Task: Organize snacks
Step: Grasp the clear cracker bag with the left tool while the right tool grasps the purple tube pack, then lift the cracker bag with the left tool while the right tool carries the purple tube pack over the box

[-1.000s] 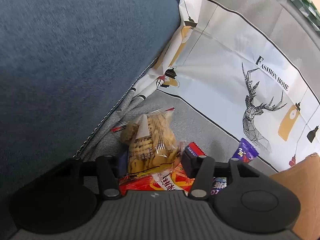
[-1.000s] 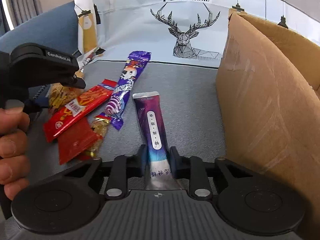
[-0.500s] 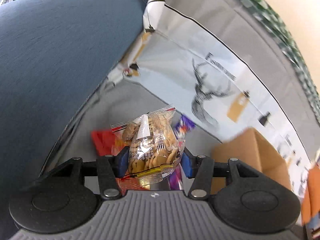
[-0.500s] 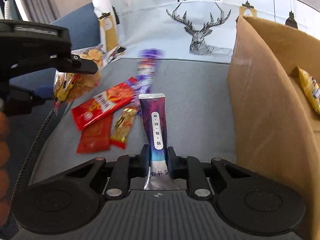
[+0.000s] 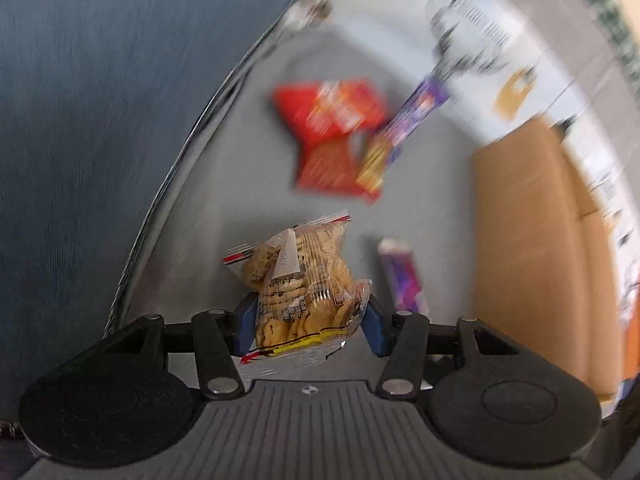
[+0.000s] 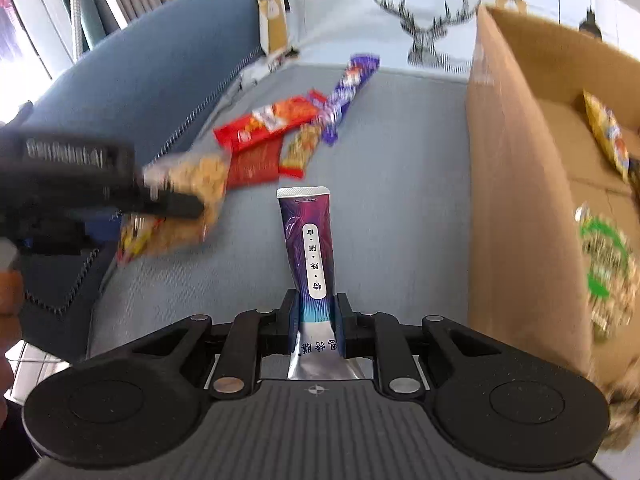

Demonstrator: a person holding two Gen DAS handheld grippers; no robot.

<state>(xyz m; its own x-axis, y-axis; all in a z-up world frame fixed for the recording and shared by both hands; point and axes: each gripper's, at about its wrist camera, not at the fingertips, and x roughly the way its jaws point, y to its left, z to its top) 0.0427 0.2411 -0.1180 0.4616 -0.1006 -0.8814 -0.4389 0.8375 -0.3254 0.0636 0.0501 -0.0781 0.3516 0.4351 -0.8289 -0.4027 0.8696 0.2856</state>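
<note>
My left gripper (image 5: 307, 322) is shut on a clear bag of small cookies (image 5: 302, 284) and holds it above the grey sofa seat; the bag also shows blurred in the right wrist view (image 6: 180, 204). My right gripper (image 6: 316, 320) is shut on a purple snack stick pack (image 6: 310, 248) and holds it upright above the seat, left of the cardboard box (image 6: 520, 200). Red packets (image 6: 264, 128), a small yellow-red packet (image 6: 300, 152) and a long purple wrapper (image 6: 348, 88) lie on the seat ahead.
The open cardboard box holds a yellow snack bag (image 6: 604, 136) and a green-printed bag (image 6: 604, 264). A blue sofa armrest (image 6: 140, 76) rises on the left. A deer-print cushion (image 6: 432, 24) stands at the back.
Both grippers have risen with their snacks. The left gripper has swung the cookie bag towards the box, with motion blur. The right view now looks over the box rim.
</note>
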